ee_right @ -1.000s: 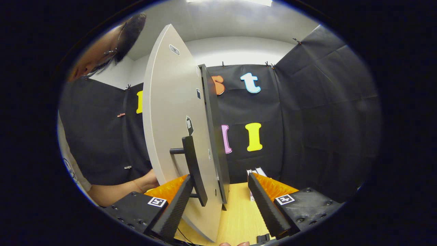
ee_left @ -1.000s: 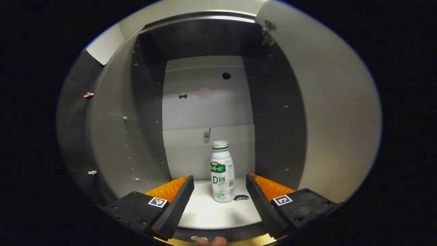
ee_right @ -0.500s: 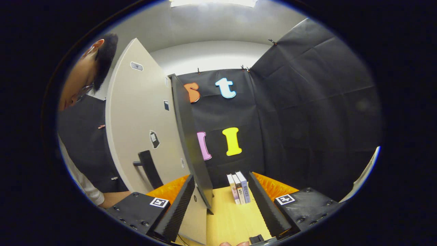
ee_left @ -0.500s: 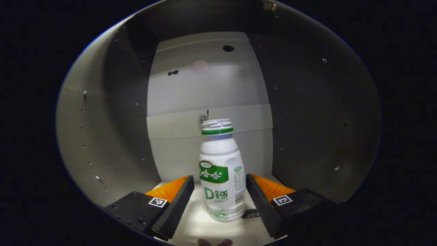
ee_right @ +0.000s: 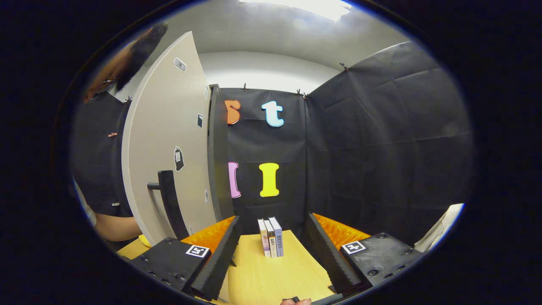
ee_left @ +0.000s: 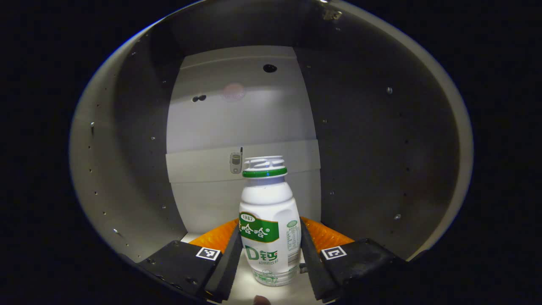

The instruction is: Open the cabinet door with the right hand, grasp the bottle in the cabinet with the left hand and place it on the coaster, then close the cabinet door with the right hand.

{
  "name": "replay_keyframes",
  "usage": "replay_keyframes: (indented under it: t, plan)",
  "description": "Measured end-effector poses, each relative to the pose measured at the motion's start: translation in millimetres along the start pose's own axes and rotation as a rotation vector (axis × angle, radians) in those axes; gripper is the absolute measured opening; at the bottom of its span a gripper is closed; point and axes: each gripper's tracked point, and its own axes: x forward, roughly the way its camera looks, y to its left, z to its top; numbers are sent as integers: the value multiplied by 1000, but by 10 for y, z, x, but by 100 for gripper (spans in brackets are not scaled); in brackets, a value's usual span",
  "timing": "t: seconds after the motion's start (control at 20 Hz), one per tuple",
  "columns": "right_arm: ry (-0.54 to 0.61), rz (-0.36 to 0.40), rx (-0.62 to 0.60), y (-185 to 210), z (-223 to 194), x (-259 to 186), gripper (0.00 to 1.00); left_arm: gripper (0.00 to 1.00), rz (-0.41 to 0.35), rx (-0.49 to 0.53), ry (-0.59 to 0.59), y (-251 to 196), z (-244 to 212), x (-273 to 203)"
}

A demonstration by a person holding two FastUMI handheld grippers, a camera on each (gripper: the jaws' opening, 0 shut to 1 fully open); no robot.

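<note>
— What carries things in the right gripper view?
— A pale wooden tabletop point(ee_right: 271, 275). Three books point(ee_right: 271, 237) stand upright on it, spines facing out, touching each other, toward 12 o'clock near the black cloth wall.
— And in the left gripper view?
— The cabinet's pale floor point(ee_left: 241, 292). A white bottle point(ee_left: 269, 220) with a green label stands upright on it, at 6 o'clock.

- Bottle point(ee_left: 269, 220) stands upright on the cabinet floor point(ee_left: 243, 288), between the left gripper's point(ee_left: 266, 262) fingers.
- Books point(ee_right: 271, 237) stand on the worktop point(ee_right: 275, 275), right of the open door point(ee_right: 165, 144).
</note>
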Motion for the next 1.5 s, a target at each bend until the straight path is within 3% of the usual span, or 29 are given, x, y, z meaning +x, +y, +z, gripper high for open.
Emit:
replay_keyframes:
  t: [0.5,0.7,1.05,1.25,1.5]
  plan:
    - [-23,-48,-34,260,78,-349,97,72,-45,-9,-52,711,374,-1552]
    - [-31,-51,-41,394,105,-411,98,72,-38,-21,-63,1090,329,-2152]
    - [-57,-69,-64,599,132,-492,98,72,-1,-62,-76,1727,-251,-2985]
    - [-73,-76,-79,717,149,-505,98,72,-21,-5,-93,1912,-625,-3366]
    - [-83,-89,-101,777,170,-512,97,71,-91,-11,-74,1917,-1225,-3760]
